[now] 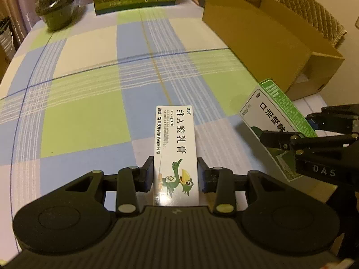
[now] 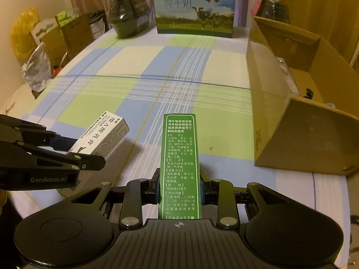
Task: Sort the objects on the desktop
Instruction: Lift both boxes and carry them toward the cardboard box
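While we pinch white box point(image 1: 175, 154) in left gripper point(image 1: 175, 174), green box point(image 2: 179, 165) in right gripper point(image 2: 179, 190), carton point(image 2: 303, 112) ahead-right awaits both; neither dropped yet.

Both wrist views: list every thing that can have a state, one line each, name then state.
left gripper: shut on the white box
right gripper: shut on the green box
white box: closed, held off the tablecloth
green box: closed, held off the tablecloth
cardboard box: open, flaps spread, on the table
milk carton: closed, upright at the far edge
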Available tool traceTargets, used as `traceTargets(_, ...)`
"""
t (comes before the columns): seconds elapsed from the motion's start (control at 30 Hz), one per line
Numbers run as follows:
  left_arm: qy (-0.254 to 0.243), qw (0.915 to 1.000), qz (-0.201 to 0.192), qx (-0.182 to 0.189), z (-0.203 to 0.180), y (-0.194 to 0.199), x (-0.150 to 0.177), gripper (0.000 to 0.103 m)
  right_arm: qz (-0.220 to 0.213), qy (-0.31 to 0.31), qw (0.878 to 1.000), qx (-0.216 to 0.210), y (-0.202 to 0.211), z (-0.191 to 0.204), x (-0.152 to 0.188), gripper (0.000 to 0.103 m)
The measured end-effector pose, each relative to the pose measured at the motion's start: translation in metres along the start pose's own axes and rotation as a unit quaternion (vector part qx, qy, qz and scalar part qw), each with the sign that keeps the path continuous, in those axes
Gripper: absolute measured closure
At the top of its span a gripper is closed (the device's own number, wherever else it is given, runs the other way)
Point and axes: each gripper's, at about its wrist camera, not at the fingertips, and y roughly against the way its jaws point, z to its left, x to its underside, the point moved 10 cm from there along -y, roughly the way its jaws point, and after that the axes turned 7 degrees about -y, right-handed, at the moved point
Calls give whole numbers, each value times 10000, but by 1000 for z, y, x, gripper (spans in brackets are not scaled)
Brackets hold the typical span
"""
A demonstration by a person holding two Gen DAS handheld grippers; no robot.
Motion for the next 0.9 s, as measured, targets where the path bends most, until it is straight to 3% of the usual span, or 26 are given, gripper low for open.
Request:
traceTargets(0.6, -190, 9990, -400, 51, -47, 50, -20, 70, -599, -407, 9973, 124, 67, -32, -6, 75)
traceTargets(0.9, -410, 9968, -619, 308, -84, 56, -57, 70, -1204, -631, 9899, 414, 121, -89, -49, 75)
